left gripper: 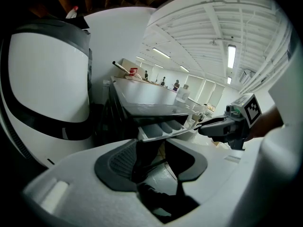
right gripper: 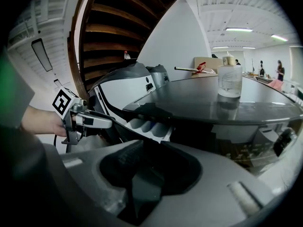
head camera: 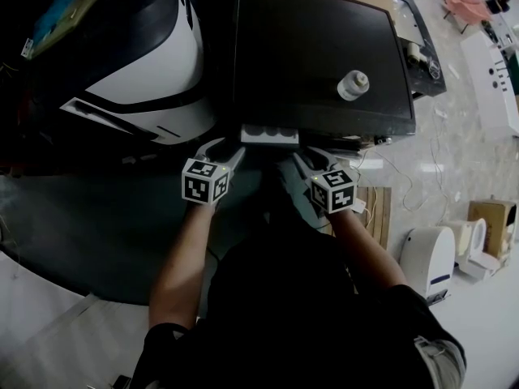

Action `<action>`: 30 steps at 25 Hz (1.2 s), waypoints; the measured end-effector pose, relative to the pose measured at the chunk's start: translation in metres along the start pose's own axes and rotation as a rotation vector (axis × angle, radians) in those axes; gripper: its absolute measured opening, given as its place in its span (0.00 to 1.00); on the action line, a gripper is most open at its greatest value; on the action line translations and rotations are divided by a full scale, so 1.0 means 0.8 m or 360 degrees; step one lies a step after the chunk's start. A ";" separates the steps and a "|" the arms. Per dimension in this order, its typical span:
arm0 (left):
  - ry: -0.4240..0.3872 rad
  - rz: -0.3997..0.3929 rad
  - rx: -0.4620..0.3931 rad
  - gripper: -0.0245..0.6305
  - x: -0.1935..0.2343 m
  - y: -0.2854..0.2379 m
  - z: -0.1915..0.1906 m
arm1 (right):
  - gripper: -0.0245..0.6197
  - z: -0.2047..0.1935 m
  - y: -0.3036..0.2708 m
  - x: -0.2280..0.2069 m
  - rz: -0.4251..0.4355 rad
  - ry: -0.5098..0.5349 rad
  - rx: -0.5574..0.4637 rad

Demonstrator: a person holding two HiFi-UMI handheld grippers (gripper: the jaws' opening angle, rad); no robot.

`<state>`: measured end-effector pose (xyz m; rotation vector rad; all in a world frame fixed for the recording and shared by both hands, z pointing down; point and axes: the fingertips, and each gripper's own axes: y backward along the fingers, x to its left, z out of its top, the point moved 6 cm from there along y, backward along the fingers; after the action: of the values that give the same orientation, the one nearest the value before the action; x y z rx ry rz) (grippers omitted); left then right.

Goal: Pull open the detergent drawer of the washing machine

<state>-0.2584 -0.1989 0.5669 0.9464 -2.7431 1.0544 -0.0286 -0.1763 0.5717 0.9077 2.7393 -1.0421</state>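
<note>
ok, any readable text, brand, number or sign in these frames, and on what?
No readable text in any view.
Left cube, right cube: square black-and-white codes, no letters.
Washing machine, detergent drawer, jar: no label visible.
White cabinet: small marks, too small to read.

Detergent drawer out, compartments showing; right gripper fingers apart, seemingly empty; bottle on washer top.

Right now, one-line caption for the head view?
Left gripper and right gripper at the open detergent drawer of the washing machine; bottle on top.
</note>
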 end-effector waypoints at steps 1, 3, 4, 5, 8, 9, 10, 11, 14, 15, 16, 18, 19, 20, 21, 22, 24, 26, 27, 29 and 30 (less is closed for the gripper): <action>-0.0001 -0.0001 0.0002 0.33 -0.002 0.003 -0.003 | 0.21 -0.003 0.002 0.002 0.0000 0.0001 -0.0002; -0.0004 -0.0002 0.0006 0.33 -0.006 0.007 -0.008 | 0.21 -0.008 0.006 0.006 -0.0001 0.0003 -0.0011; -0.0005 -0.0003 0.0008 0.33 -0.008 0.010 -0.011 | 0.21 -0.011 0.009 0.008 -0.0002 0.0004 -0.0012; -0.0007 -0.0002 0.0009 0.33 -0.011 0.012 -0.013 | 0.21 -0.014 0.011 0.010 -0.0004 0.0003 -0.0010; -0.0013 0.0002 0.0012 0.33 -0.017 0.019 -0.021 | 0.21 -0.021 0.019 0.016 -0.0006 0.0007 0.0003; -0.0014 0.0003 0.0011 0.33 -0.019 0.022 -0.023 | 0.21 -0.023 0.021 0.019 -0.0007 0.0009 0.0006; -0.0014 0.0002 0.0012 0.33 -0.021 0.025 -0.025 | 0.21 -0.025 0.024 0.021 -0.0008 0.0010 0.0008; -0.0013 0.0001 0.0013 0.33 -0.023 0.027 -0.028 | 0.21 -0.028 0.026 0.023 -0.0010 0.0010 0.0013; -0.0015 -0.0001 0.0019 0.32 -0.029 0.034 -0.035 | 0.21 -0.034 0.033 0.029 -0.0014 0.0009 0.0021; -0.0016 -0.0001 0.0021 0.32 -0.030 0.036 -0.037 | 0.21 -0.037 0.035 0.031 -0.0014 0.0008 0.0024; -0.0015 -0.0001 0.0021 0.32 -0.032 0.038 -0.040 | 0.21 -0.039 0.037 0.033 -0.0015 0.0009 0.0028; -0.0010 -0.0003 0.0019 0.32 -0.036 0.043 -0.044 | 0.21 -0.042 0.041 0.037 -0.0017 0.0014 0.0042; -0.0008 -0.0004 0.0018 0.32 -0.038 0.045 -0.046 | 0.21 -0.044 0.043 0.040 -0.0018 0.0017 0.0054; -0.0007 -0.0005 0.0018 0.32 -0.039 0.048 -0.048 | 0.21 -0.046 0.045 0.042 -0.0019 0.0019 0.0067; -0.0005 -0.0007 0.0019 0.32 -0.041 0.050 -0.050 | 0.21 -0.048 0.047 0.045 -0.0020 0.0018 0.0081; -0.0002 -0.0009 0.0022 0.32 -0.043 0.053 -0.053 | 0.21 -0.051 0.049 0.048 -0.0022 0.0015 0.0094; 0.0006 -0.0015 0.0028 0.31 -0.047 0.058 -0.059 | 0.21 -0.055 0.054 0.053 -0.0022 0.0016 0.0120; 0.0009 -0.0021 0.0038 0.31 -0.051 0.062 -0.063 | 0.21 -0.057 0.059 0.058 -0.0013 0.0033 0.0149; 0.0009 -0.0024 0.0043 0.31 -0.053 0.064 -0.064 | 0.21 -0.058 0.060 0.060 -0.0006 0.0044 0.0164; 0.0014 -0.0023 0.0047 0.31 -0.055 0.069 -0.066 | 0.21 -0.058 0.063 0.064 0.0016 0.0065 0.0187; 0.0020 -0.0018 0.0045 0.31 -0.056 0.071 -0.067 | 0.21 -0.059 0.064 0.066 0.0031 0.0073 0.0197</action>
<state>-0.2626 -0.1090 0.5634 0.9550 -2.7165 1.0963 -0.0372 -0.0901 0.5640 0.9849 2.7225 -1.2136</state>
